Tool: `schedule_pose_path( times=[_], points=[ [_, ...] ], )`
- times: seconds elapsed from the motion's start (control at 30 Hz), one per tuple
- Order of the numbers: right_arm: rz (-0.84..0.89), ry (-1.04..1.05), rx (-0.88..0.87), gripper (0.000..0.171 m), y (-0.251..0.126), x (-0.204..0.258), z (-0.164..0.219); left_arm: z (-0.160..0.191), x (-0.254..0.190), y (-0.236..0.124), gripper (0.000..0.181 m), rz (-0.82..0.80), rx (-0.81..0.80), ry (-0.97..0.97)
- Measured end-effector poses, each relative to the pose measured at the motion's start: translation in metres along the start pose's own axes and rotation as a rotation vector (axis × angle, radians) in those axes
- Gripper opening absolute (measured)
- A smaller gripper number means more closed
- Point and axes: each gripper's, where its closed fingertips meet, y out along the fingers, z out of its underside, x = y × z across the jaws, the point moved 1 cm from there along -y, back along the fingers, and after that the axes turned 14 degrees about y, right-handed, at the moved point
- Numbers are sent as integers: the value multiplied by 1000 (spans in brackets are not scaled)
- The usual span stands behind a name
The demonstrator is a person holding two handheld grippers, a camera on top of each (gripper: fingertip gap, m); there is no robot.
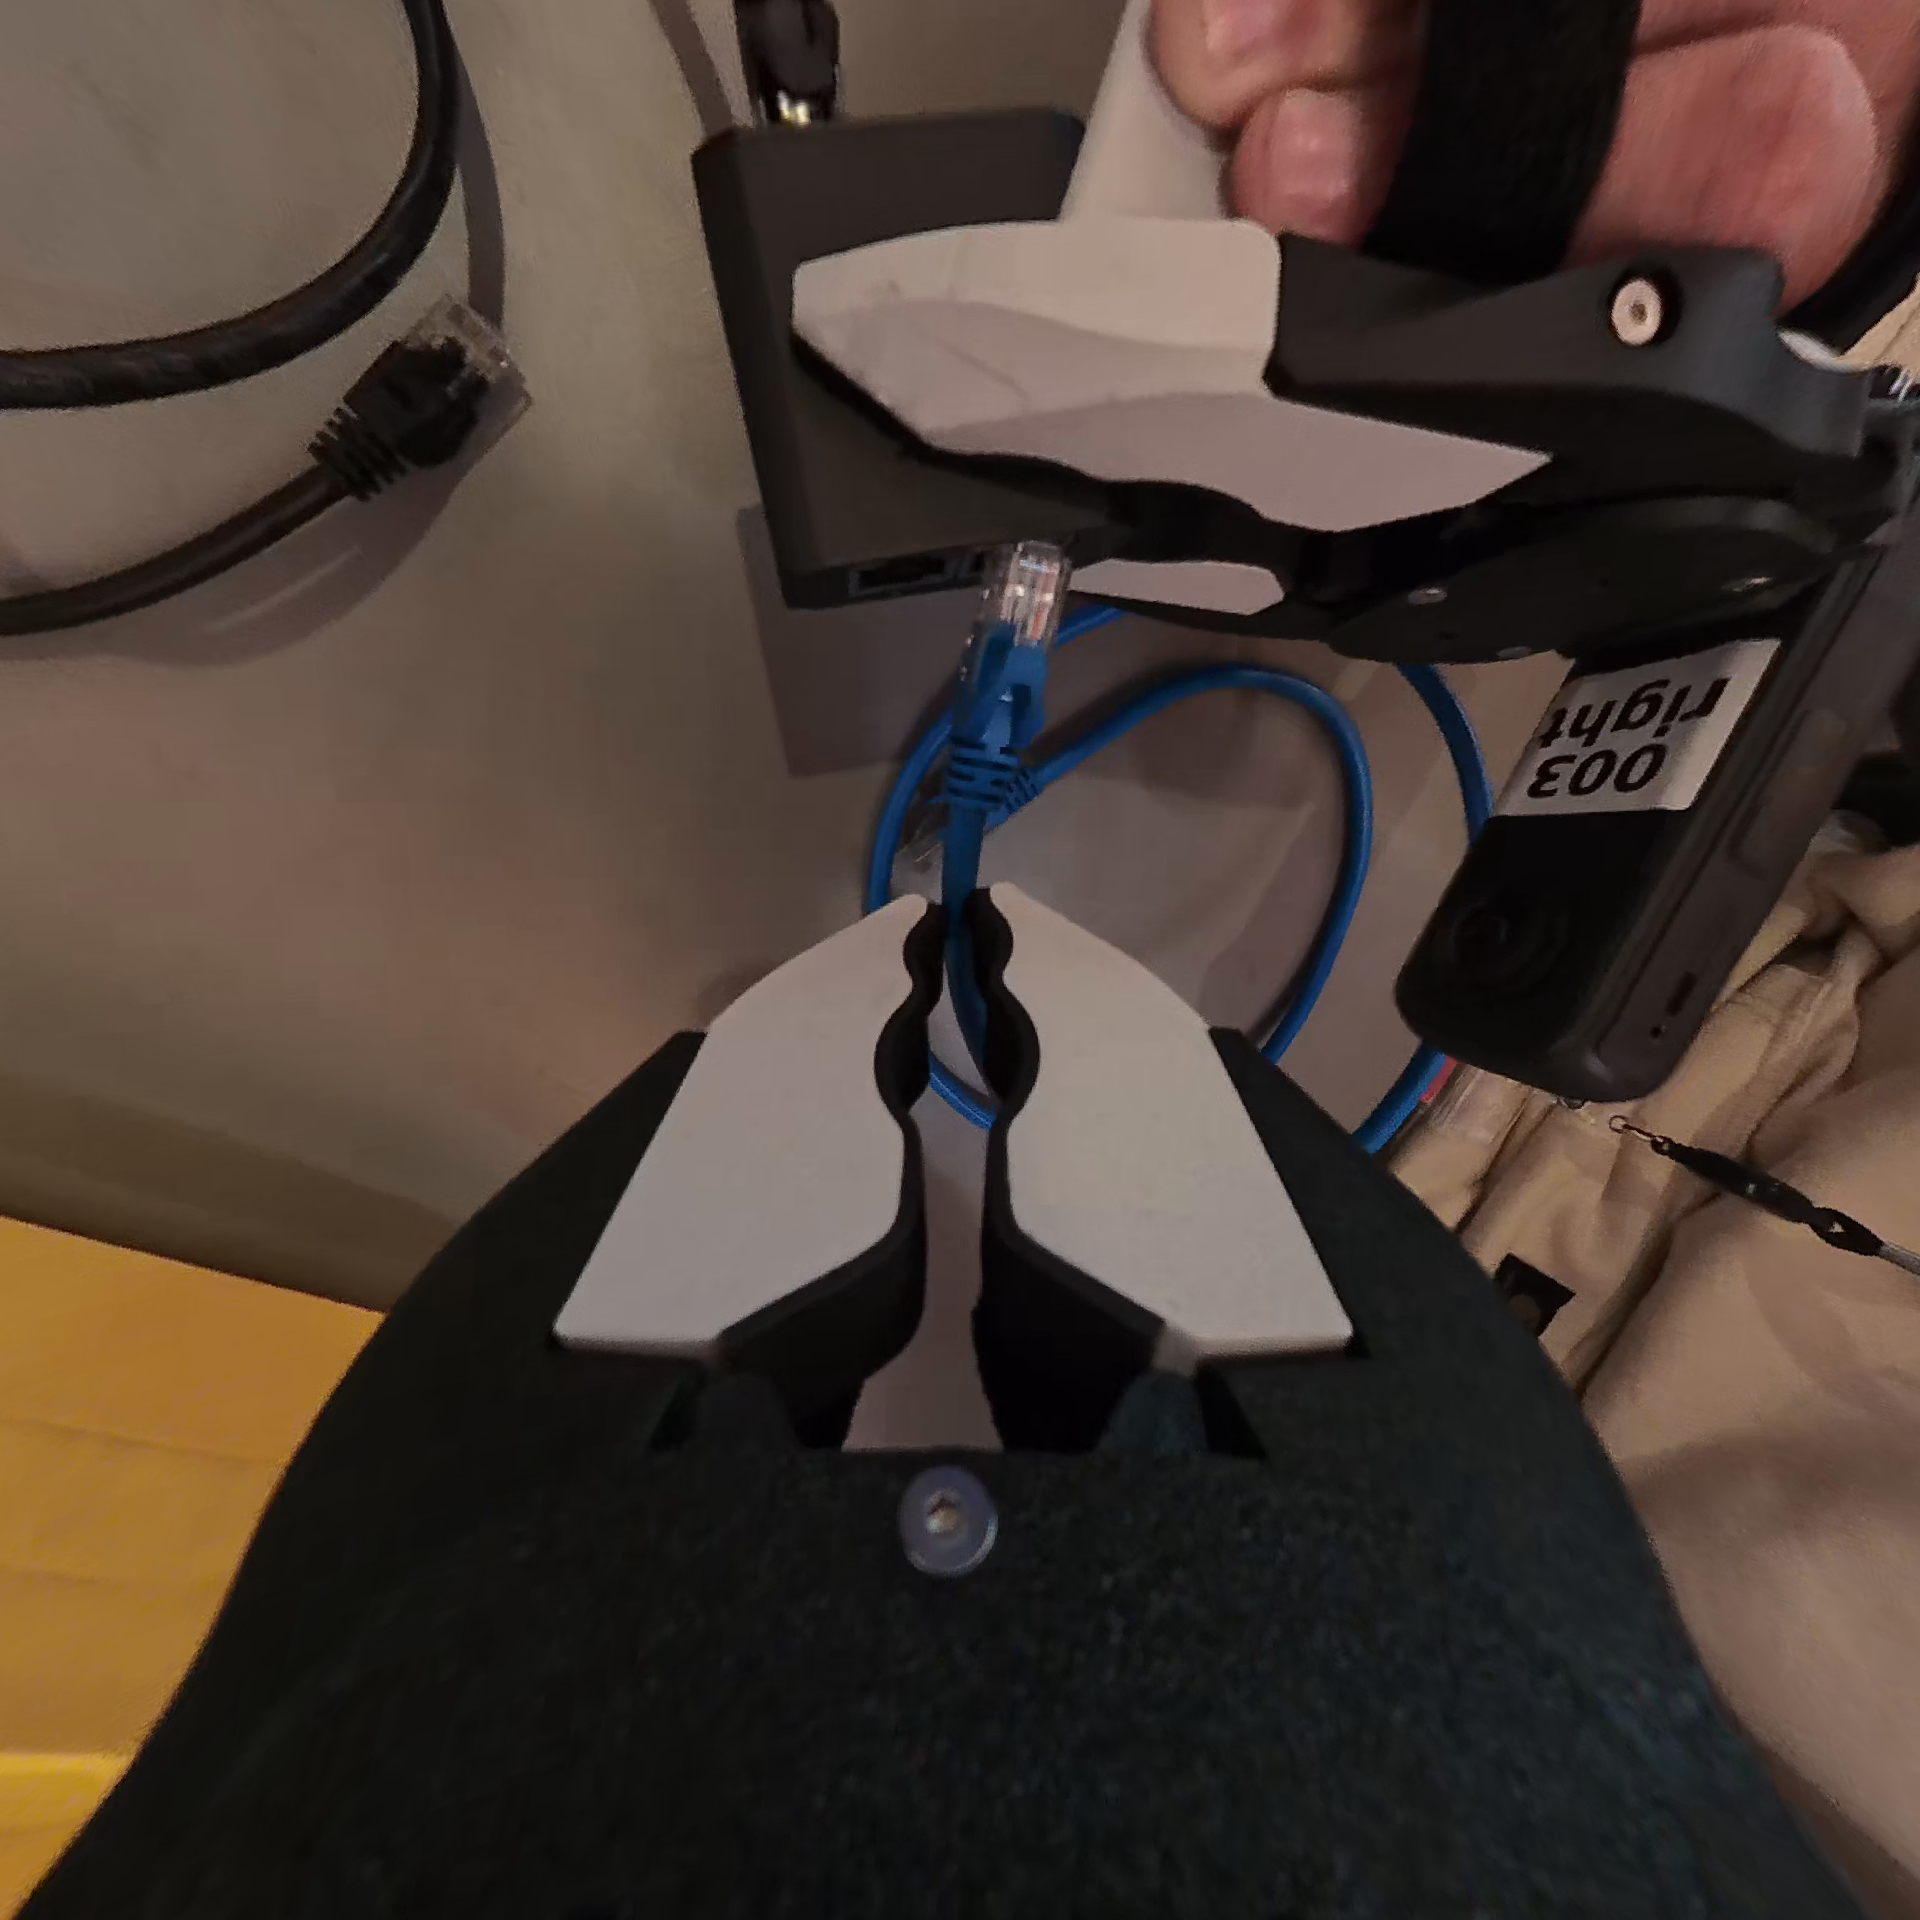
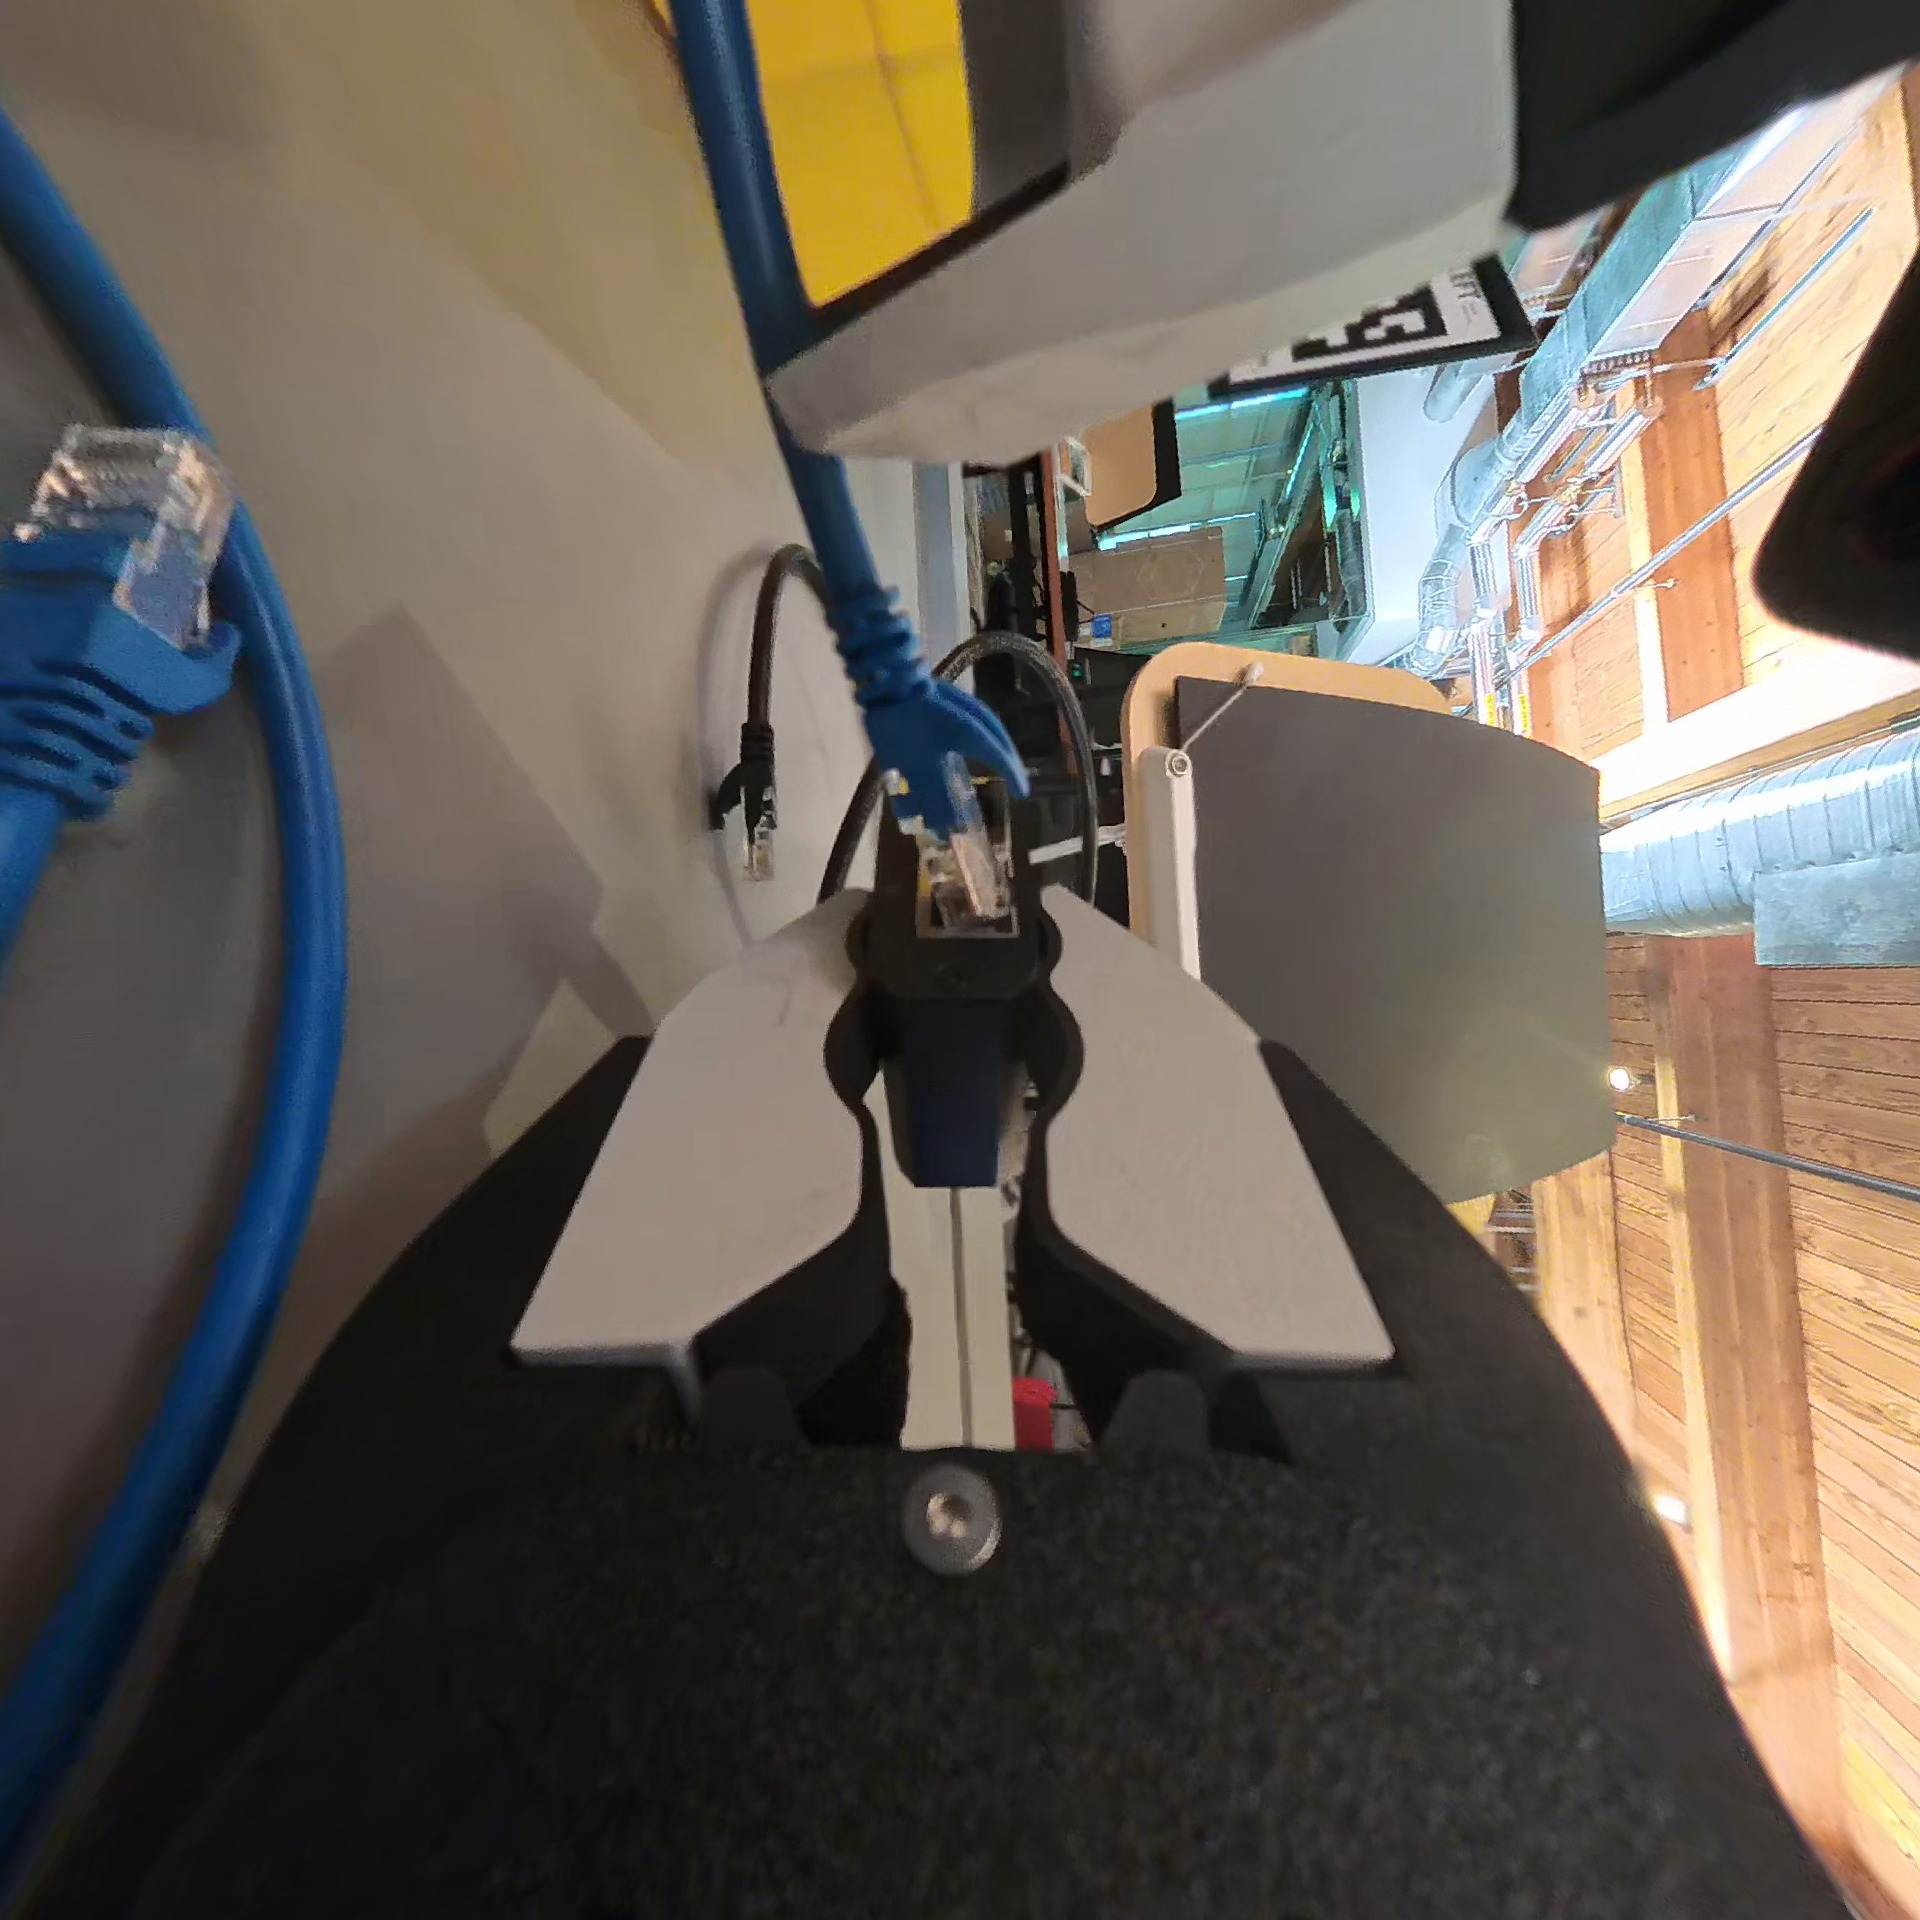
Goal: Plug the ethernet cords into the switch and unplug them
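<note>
1. The pale grey surface (image 1: 312, 935) carries everything. The landmark is the small black box-shaped plastic switch (image 1: 831, 343), which lies on it with its port side facing the left wrist camera.
2. The right gripper (image 2: 951, 914) holds the switch by one end, its jaws closed on the black housing so that an open port faces up between them. Seen from the left wrist view, the same tool reaches across the top of the switch.
3. The left gripper (image 1: 961, 909) has its jaws pinched shut on the round blue ethernet cord (image 1: 961, 852), a little behind its boot.
4. The cord's clear plastic plug (image 1: 1023, 587) sits right at the port row (image 1: 904, 574), tilted and not seated.
5. A black ethernet cord with a clear plug (image 1: 416, 416) lies unplugged on the surface, well to the side of the switch.
6. To do this step well, I judge the plug should be squared to the port before pushing, with the switch held firm; gripping behind the boot lets the plug flex.
7. Hard to tell: which port is targeted, the latch tab's side, and the port row under the right gripper.
</note>
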Motion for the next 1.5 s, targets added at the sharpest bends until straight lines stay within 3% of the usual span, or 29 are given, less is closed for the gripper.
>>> schedule_pose_path(
  times=[0.3, 0.67, 1.03, 1.47, 1.5],
  points=[
    [-20, -15, 99, 24, 5, 6, 14, -9, 5, -7, 4, -76, -144, -50],
    [-46, -38, 104, 24, 7, 16, 13, 1, 7, 6, 4, -121, -110, -72],
    [-57, 6, 150, 25, 7, 14, 22, -14, 6, 11, 4, -124, -296, -128],
    [-92, 104, 38, 24, 4, 16, 11, -16, -2, 5, 3, -201, -490, 62],
    [-152, 101, -57, 25, -1, 25, -5, -23, -3, 4, 0, -206, -546, 68]
  ],
)
